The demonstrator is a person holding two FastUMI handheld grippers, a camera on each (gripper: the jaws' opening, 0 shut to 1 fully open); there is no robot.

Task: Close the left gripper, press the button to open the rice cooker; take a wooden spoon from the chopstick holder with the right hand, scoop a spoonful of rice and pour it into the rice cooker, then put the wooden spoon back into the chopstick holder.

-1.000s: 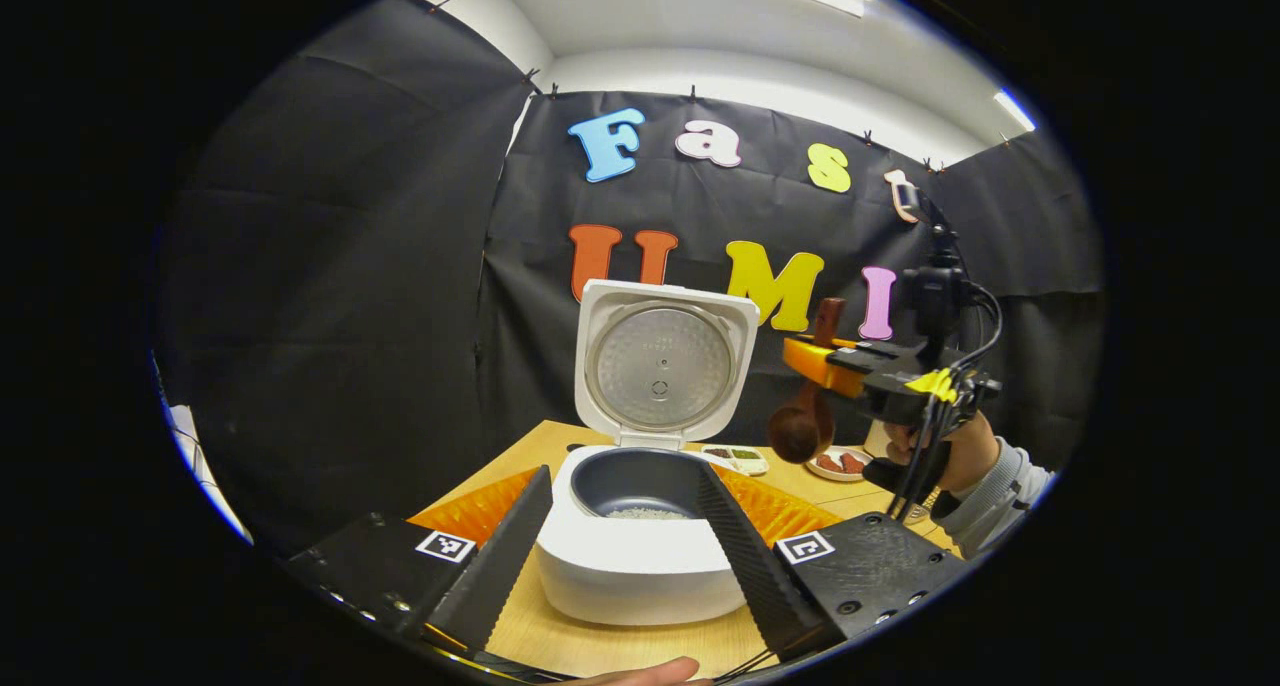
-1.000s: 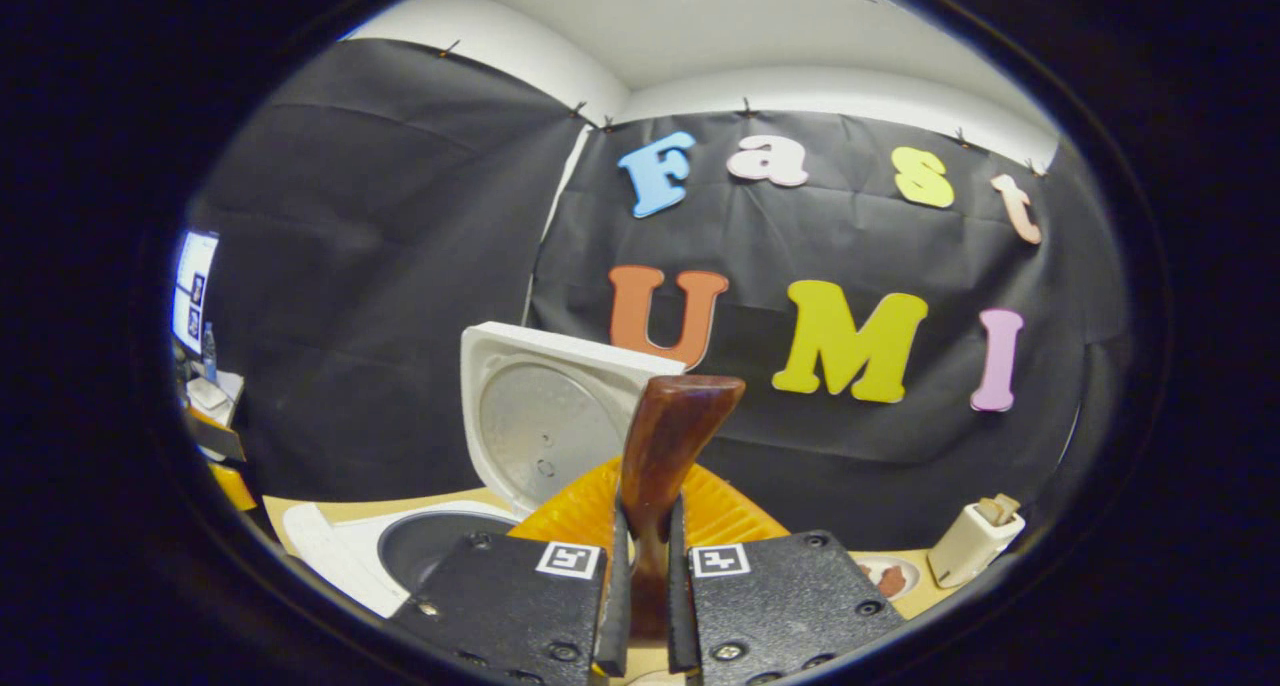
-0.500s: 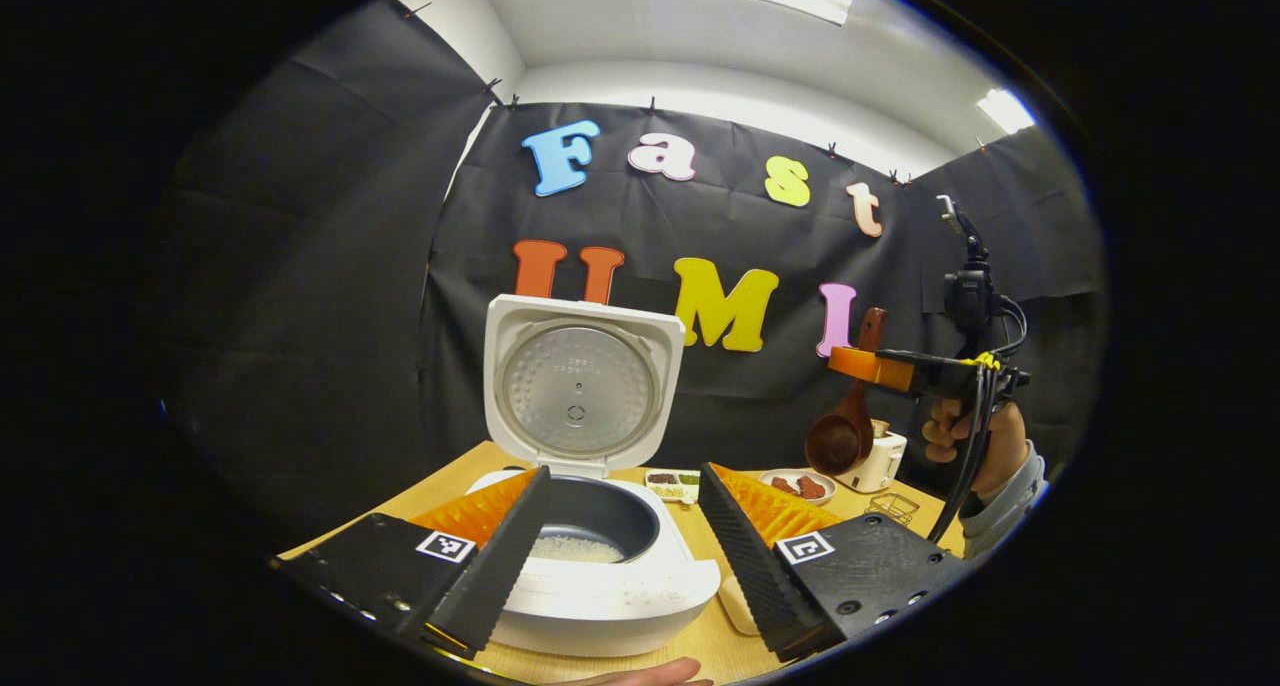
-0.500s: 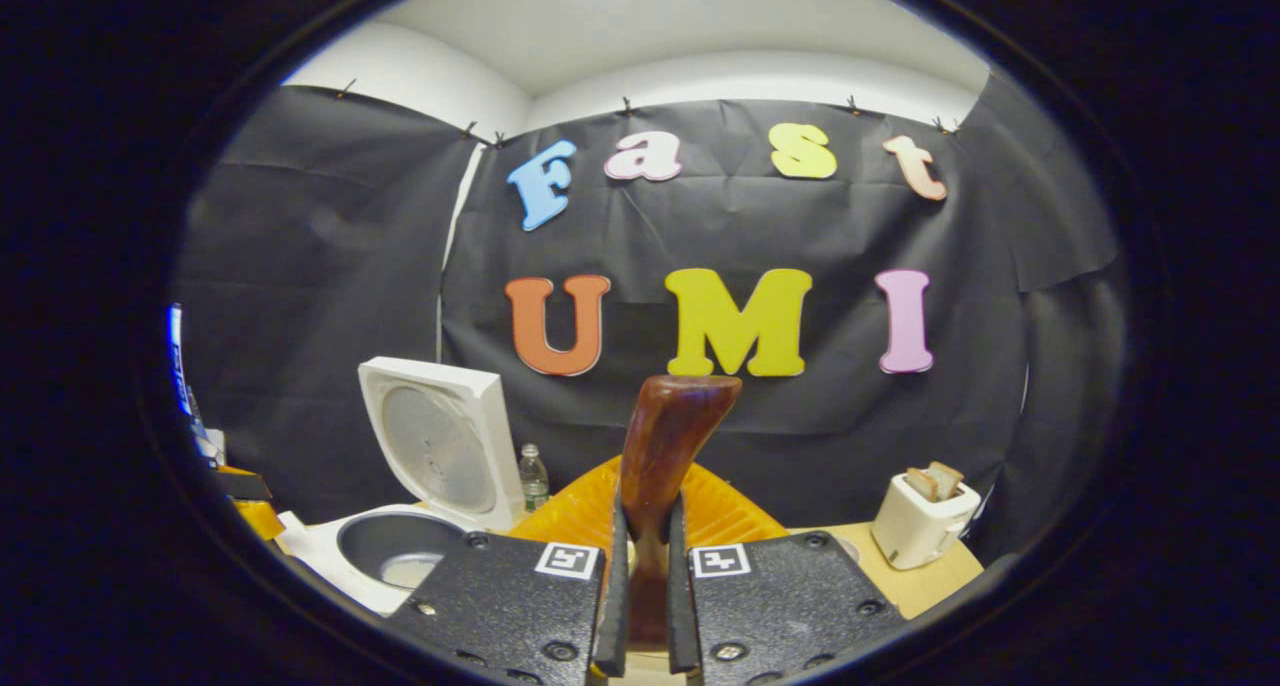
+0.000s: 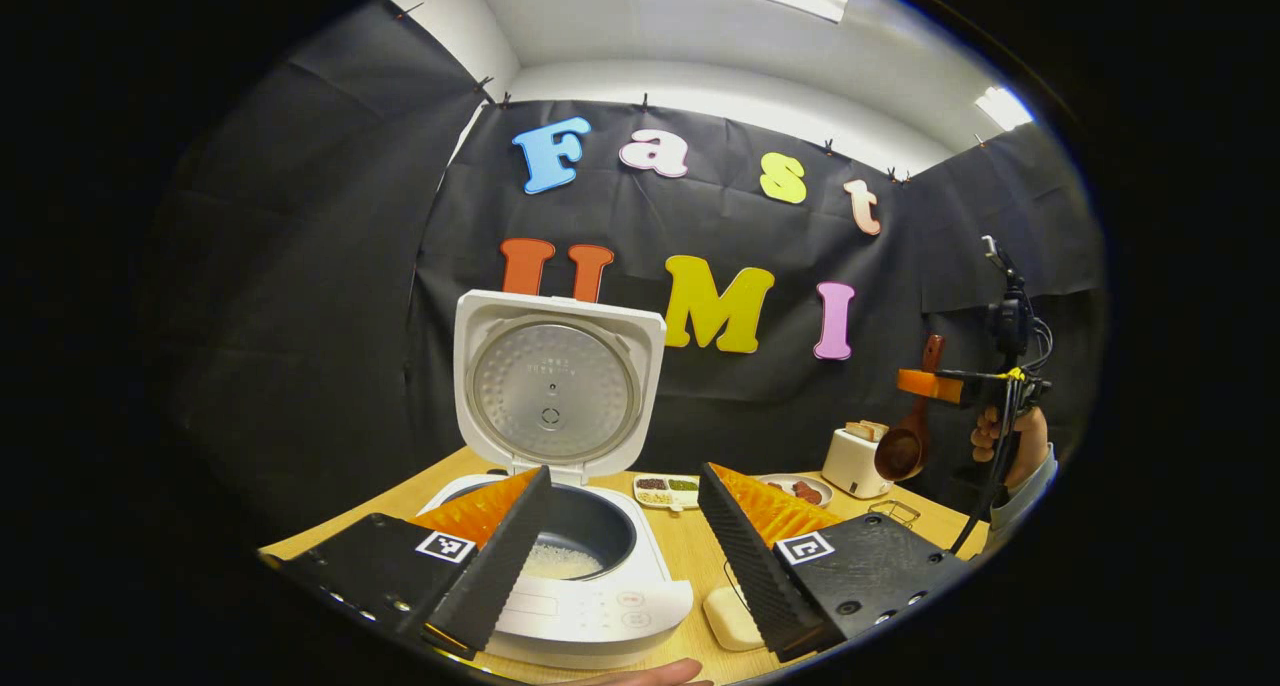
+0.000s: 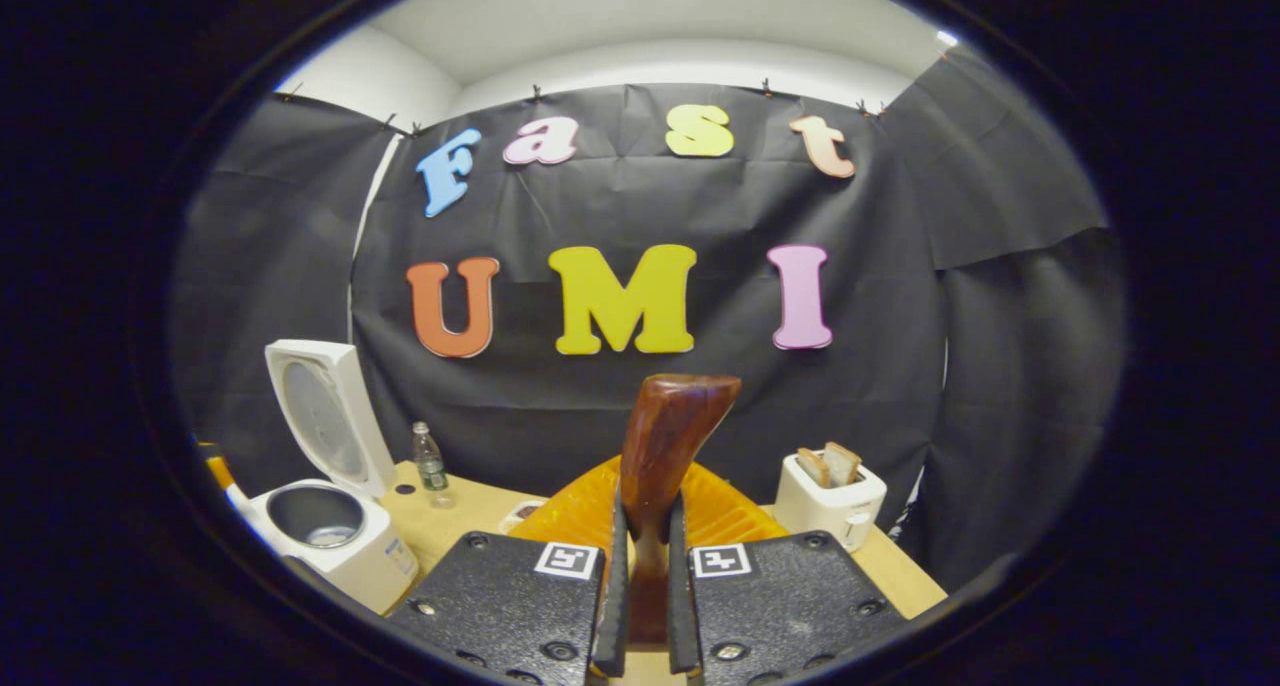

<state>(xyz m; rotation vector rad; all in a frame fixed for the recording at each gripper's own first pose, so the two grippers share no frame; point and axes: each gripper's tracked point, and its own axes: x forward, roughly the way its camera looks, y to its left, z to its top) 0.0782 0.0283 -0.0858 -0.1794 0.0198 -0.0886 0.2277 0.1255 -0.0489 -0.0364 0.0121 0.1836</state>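
Right gripper view: my right tool (image 6: 640, 606) is clamped on the handle of the dark brown wooden spoon (image 6: 665, 446), handle up, bowl hanging so it can drop into the holder, I judge. White rice cooker (image 5: 560, 566) sits open on the wooden counter (image 5: 690, 566), rice in the pot. My left tool (image 5: 620, 546) hovers spread apart above it. White toaster (image 6: 828, 501) nearby.

Both grippers are chunky black textured blocks with small screws and a square black-and-white marker on each; the right gripper (image 5: 915, 384) trails black cables, and the hand (image 5: 1005, 434) holding it wears a grey sleeve (image 5: 1022, 478).
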